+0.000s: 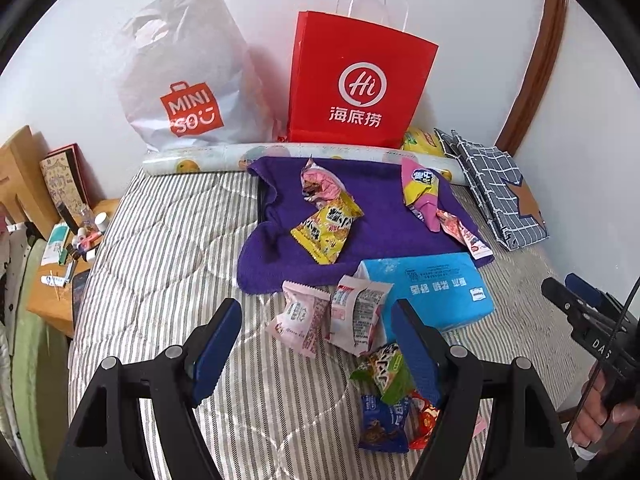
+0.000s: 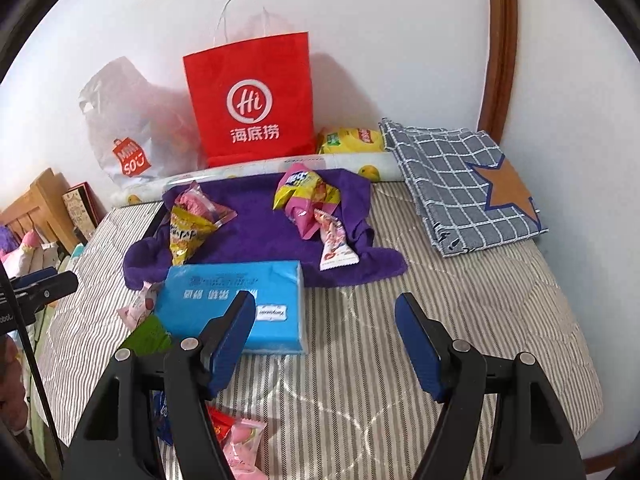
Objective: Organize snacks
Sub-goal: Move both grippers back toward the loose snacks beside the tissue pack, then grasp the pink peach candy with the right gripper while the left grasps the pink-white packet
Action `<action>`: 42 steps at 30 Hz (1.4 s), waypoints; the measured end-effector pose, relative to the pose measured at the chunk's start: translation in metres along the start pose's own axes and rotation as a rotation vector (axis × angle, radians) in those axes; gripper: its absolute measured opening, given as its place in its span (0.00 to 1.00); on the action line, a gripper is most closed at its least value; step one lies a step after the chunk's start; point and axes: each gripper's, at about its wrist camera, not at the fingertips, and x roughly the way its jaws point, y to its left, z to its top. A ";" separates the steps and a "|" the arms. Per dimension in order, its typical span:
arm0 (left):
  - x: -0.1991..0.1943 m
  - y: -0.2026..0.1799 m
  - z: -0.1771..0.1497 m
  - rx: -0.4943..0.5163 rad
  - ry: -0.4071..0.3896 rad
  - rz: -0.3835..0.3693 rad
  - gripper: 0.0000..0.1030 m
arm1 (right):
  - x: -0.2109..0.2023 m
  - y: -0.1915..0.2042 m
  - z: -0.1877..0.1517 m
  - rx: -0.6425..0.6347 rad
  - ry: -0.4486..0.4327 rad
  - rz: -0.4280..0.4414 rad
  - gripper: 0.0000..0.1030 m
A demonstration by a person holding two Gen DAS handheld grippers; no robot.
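Observation:
Several snack packets lie on a striped bed. A purple towel (image 1: pixel 368 228) (image 2: pixel 260 236) holds a yellow packet (image 1: pixel 326 228) (image 2: pixel 182 236), a pink packet (image 1: pixel 320 184), a pink-yellow packet (image 1: pixel 420 188) (image 2: pixel 304 192) and a white-red packet (image 2: pixel 334 246). In front of the towel lie two pink-white packets (image 1: pixel 300 320) (image 1: pixel 360 316), a green packet (image 1: pixel 386 372) and a blue packet (image 1: pixel 382 424). My left gripper (image 1: pixel 316 344) is open above these, empty. My right gripper (image 2: pixel 326 340) is open and empty over bare bedding; it also shows at the right edge of the left wrist view (image 1: pixel 576 300).
A blue tissue pack (image 1: pixel 436 288) (image 2: pixel 236 304) lies in front of the towel. A red paper bag (image 1: pixel 356 88) (image 2: pixel 252 100), a white MINISO bag (image 1: pixel 188 76), a rolled mat (image 1: pixel 280 156) and a checked fabric bag (image 2: pixel 464 184) stand along the wall. A cluttered nightstand (image 1: pixel 68 256) is left.

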 end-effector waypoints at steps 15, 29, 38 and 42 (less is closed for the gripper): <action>-0.004 0.013 -0.019 -0.013 0.010 0.010 0.73 | 0.003 0.028 -0.030 -0.026 0.046 0.026 0.70; -0.008 0.016 -0.037 -0.019 0.014 0.010 0.73 | 0.003 0.045 -0.066 -0.059 0.096 0.087 0.70; -0.006 0.017 -0.047 -0.028 0.021 0.009 0.73 | 0.020 0.054 -0.098 -0.100 0.206 0.117 0.43; -0.003 0.014 -0.047 -0.023 0.026 0.003 0.73 | 0.026 0.057 -0.109 -0.107 0.243 0.152 0.40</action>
